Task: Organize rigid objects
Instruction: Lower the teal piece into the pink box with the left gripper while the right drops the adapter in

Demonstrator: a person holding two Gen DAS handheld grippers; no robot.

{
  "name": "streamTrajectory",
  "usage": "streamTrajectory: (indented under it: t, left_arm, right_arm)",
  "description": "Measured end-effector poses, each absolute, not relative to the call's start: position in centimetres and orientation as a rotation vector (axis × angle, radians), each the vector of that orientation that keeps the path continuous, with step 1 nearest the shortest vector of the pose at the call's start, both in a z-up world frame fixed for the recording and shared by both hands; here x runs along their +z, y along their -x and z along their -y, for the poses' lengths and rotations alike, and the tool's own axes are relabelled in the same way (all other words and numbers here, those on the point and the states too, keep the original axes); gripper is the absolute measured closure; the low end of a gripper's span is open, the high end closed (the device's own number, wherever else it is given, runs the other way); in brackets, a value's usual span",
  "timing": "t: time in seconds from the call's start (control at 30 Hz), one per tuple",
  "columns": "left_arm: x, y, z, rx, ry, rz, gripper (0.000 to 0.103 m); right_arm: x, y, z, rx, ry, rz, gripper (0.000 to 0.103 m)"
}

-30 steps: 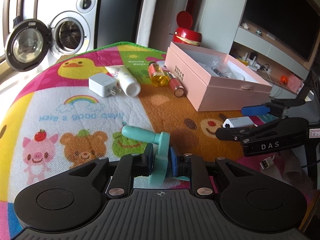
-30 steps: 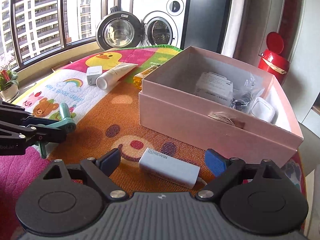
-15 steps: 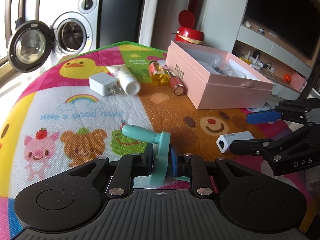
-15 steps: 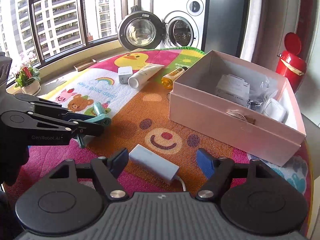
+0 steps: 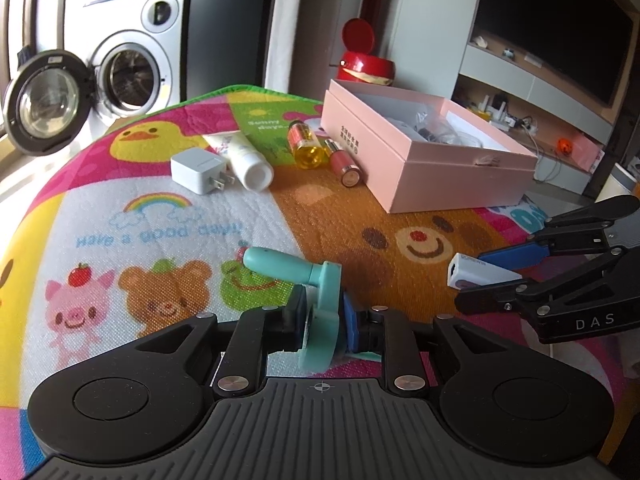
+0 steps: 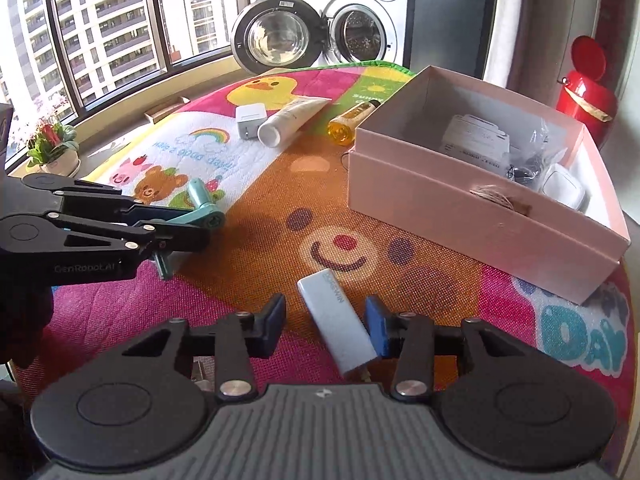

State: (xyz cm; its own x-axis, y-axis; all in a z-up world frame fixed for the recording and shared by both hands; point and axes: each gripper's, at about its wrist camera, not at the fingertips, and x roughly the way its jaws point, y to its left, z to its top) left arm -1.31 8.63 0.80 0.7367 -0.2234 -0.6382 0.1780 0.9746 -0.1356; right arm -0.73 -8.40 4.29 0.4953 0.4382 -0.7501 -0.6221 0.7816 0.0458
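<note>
My left gripper (image 5: 321,316) is shut on a teal plastic tool (image 5: 318,284) just above the cartoon play mat; it also shows in the right wrist view (image 6: 202,216). My right gripper (image 6: 325,322) is open around a white adapter (image 6: 336,320) that lies slanted between its fingers, touching the right pad. The adapter also shows in the left wrist view (image 5: 480,274). An open pink box (image 6: 480,216) with several items inside stands at the right of the mat (image 6: 260,208).
A white plug charger (image 5: 198,170), a white tube (image 5: 242,156), a yellow bottle (image 5: 306,146) and a pink lip tube (image 5: 344,164) lie on the mat left of the box. A red bin (image 5: 362,66) and a washing machine (image 5: 132,68) stand beyond the mat.
My right gripper has pulled back toward the near edge and narrowed around the adapter, which has turned to lie lengthwise between the fingers. My left gripper keeps hold of the teal tool.
</note>
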Motion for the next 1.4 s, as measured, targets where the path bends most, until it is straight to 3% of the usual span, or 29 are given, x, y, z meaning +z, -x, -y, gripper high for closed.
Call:
streamTrajectory:
  t: [0.13,0.23,0.3,0.57,0.67,0.77,0.97,1.23,1.3,1.37,1.4]
  left_arm:
    - [0.8,1.3,-8.5,-0.217,0.065,-0.708,0.081]
    - [0.9,1.7,-8.3,-0.221,0.048,-0.692,0.083]
    - [1.1,2.4,-7.9,-0.257,0.012,-0.681,0.088]
    - [3.0,5.4,-5.5,-0.367,-0.088,-0.626,0.088]
    - [6.1,5.1,-5.2,-0.429,-0.037,-0.575,0.088]
    - [12.4,4.0,-4.1,-0.468,-0.070,-0.403,0.088]
    - [20.9,-2.6,-1.7,-0.482,-0.018,-0.228,0.089]
    - [15.2,-12.7,1.4,-0.501,0.068,-0.417,0.088]
    - [12.9,-14.7,1.5,-0.474,0.093,-0.490,0.087]
    - [10.9,-15.8,1.1,-0.435,0.100,-0.534,0.087]
    - [10.2,-16.1,0.8,-0.426,0.097,-0.542,0.087]
  right_arm:
    - [4.2,1.3,7.5,0.635,0.297,-0.795,0.067]
    - [4.6,1.4,7.3,0.631,0.317,-0.810,0.083]
    - [4.9,2.2,7.3,0.616,0.354,-0.792,0.083]
    - [8.8,6.0,11.1,0.582,0.337,-0.707,0.083]
    - [12.0,6.7,12.6,0.550,0.330,-0.637,0.083]
    - [17.2,6.4,14.4,0.484,0.307,-0.501,0.083]
    - [24.9,0.3,16.9,0.298,0.192,-0.317,0.083]
    - [20.0,-10.1,16.7,0.266,0.120,-0.466,0.082]
    - [17.5,-11.6,16.1,0.271,0.154,-0.495,0.077]
    - [15.4,-12.3,15.9,0.264,0.177,-0.532,0.060]
    - [14.4,-12.4,15.8,0.262,0.192,-0.548,0.059]
